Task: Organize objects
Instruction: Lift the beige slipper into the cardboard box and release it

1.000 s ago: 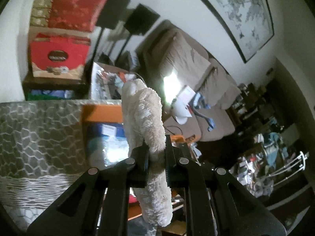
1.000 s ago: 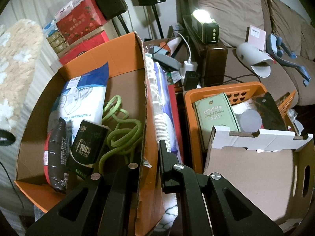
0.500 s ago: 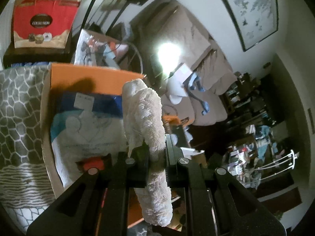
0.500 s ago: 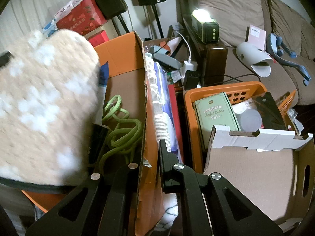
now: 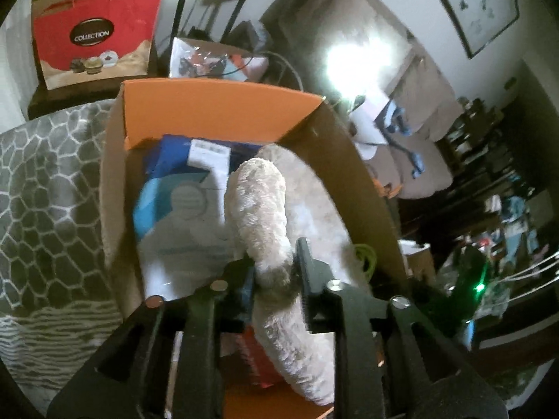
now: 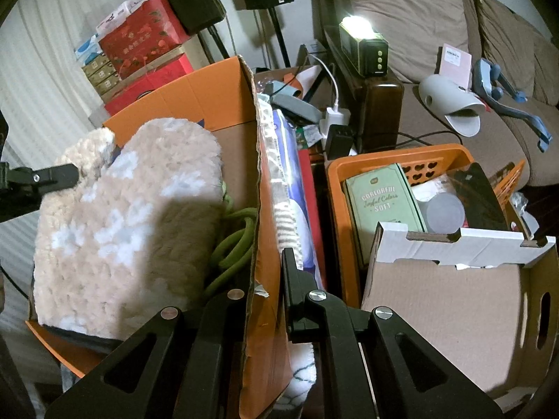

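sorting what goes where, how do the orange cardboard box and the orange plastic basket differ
The orange cardboard box has tall solid walls; the orange plastic basket is lower, with heart-shaped holes.

The box holds a fluffy beige mat and green cord; the basket holds a green pack and a dark flat item.

Both are orange, open-topped and partly filled.

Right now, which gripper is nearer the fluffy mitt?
Left. The left gripper has the mitt between its just-opening jaws; the right gripper is shut on the box wall beside it.
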Available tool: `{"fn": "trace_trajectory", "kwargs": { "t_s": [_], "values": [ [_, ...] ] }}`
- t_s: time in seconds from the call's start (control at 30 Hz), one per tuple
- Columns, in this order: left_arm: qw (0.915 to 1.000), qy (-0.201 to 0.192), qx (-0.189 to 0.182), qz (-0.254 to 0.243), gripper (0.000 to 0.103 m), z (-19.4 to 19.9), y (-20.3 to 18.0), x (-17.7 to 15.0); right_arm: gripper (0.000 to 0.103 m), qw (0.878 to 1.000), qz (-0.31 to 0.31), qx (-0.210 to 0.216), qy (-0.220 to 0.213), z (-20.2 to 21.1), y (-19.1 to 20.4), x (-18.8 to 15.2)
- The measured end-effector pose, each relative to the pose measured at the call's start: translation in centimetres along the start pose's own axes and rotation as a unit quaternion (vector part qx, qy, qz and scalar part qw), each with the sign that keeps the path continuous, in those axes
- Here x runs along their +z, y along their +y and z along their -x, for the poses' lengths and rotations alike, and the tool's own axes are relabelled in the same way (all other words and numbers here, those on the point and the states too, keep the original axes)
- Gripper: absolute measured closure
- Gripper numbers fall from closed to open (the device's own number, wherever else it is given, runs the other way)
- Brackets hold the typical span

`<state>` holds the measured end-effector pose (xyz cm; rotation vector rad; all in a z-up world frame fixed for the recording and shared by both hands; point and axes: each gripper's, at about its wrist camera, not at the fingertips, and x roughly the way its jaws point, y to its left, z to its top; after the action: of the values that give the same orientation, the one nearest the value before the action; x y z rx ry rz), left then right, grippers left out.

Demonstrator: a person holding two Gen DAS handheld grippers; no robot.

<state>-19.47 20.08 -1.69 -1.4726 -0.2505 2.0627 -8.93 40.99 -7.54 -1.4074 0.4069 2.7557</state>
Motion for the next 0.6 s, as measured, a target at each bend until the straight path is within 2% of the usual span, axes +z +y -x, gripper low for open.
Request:
{"fn": "trace_trajectory", "kwargs": {
  "t_s": [0.07, 0.17, 0.33, 0.6],
  "values": [
    [1.0, 0.006, 0.0, -0.003, 0.051, 0.2, 0.0, -0.3, 0.096, 1.0, -0.001, 0.001, 0.0, 0.0, 0.0, 0.0],
    [0.9998, 0.002, -0.002, -0.019, 0.037, 1.1, -0.5, -0.6, 0.094, 1.0, -0.008, 0.009, 0.003, -0.1, -0.2, -0.2],
    [0.9966, -0.017, 0.06, -0.053, 0.034, 2.7, -1.4, -1.1, 0.093, 1.0, -0.005, 0.004, 0.005, 0.0, 0.1, -0.4],
    [0.9939, -0.04, 0.084, -0.059, 0.034, 4.8, -0.8, -2.1, 0.093, 1.0, -0.005, 0.001, 0.005, 0.2, 0.0, -0.2]
  ]
}}
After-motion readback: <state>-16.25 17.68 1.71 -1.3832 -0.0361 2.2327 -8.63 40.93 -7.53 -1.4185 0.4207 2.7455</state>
